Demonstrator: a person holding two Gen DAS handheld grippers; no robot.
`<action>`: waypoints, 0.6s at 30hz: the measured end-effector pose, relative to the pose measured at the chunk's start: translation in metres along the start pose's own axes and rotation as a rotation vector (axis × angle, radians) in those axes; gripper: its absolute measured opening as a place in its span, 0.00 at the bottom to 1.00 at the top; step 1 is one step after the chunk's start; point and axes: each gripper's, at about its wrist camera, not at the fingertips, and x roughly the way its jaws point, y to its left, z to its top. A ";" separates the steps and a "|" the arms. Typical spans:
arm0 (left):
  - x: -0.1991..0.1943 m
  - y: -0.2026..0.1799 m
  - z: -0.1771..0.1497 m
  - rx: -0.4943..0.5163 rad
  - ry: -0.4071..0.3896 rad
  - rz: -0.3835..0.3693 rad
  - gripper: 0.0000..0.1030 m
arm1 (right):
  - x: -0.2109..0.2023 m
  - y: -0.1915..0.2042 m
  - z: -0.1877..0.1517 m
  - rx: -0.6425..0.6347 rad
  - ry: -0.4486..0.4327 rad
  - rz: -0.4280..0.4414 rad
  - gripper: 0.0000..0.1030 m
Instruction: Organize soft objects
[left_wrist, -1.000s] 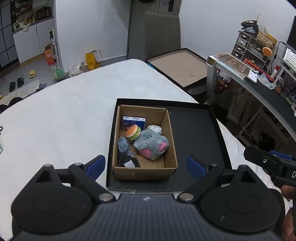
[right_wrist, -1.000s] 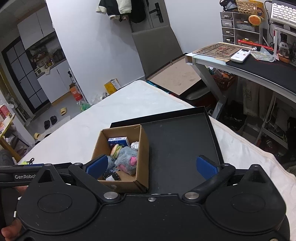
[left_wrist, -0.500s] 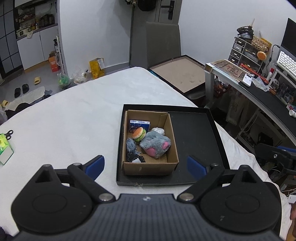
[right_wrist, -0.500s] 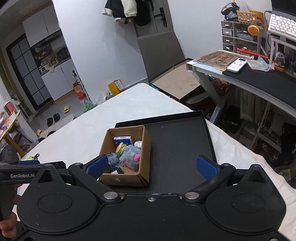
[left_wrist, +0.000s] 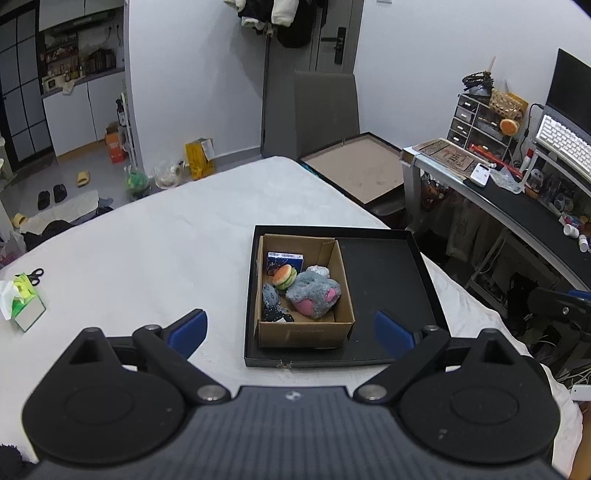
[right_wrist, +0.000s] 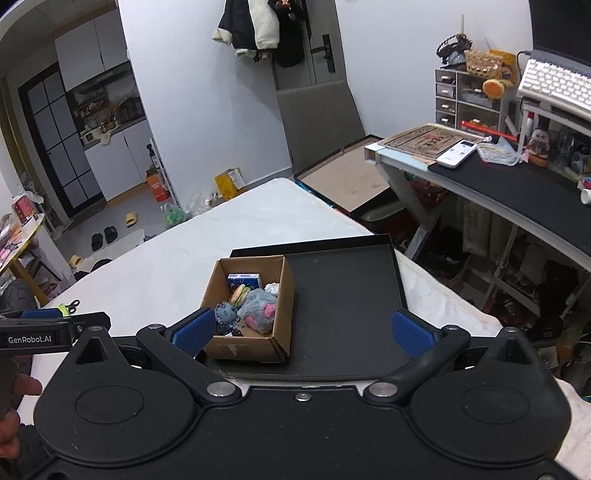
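Matt brown cardboard box (left_wrist: 305, 334), fuzzy grey plush toy (left_wrist: 313, 292) — smooth matt black tray (left_wrist: 388, 280), soft white cloth bedcover (left_wrist: 147, 243)

A lived-in home bedroom: a white bed (left_wrist: 155, 236) ahead of the tool, coats (right_wrist: 258, 27) hung by the door (right_wrist: 321, 51) beyond, slippers (right_wrist: 131, 219) on the floor far left, and a cluttered counter (right_wrist: 517, 184) with keyboard (right_wrist: 554, 85) to the right.
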 end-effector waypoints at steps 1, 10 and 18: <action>-0.004 -0.001 -0.001 0.002 -0.005 -0.002 0.94 | -0.004 0.000 -0.002 -0.002 -0.003 -0.003 1.00; -0.036 -0.008 -0.013 0.032 -0.040 -0.002 0.97 | -0.030 0.001 -0.016 -0.005 -0.028 -0.008 1.00; -0.058 -0.013 -0.020 0.055 -0.071 0.000 0.97 | -0.047 0.006 -0.016 -0.015 -0.059 -0.002 1.00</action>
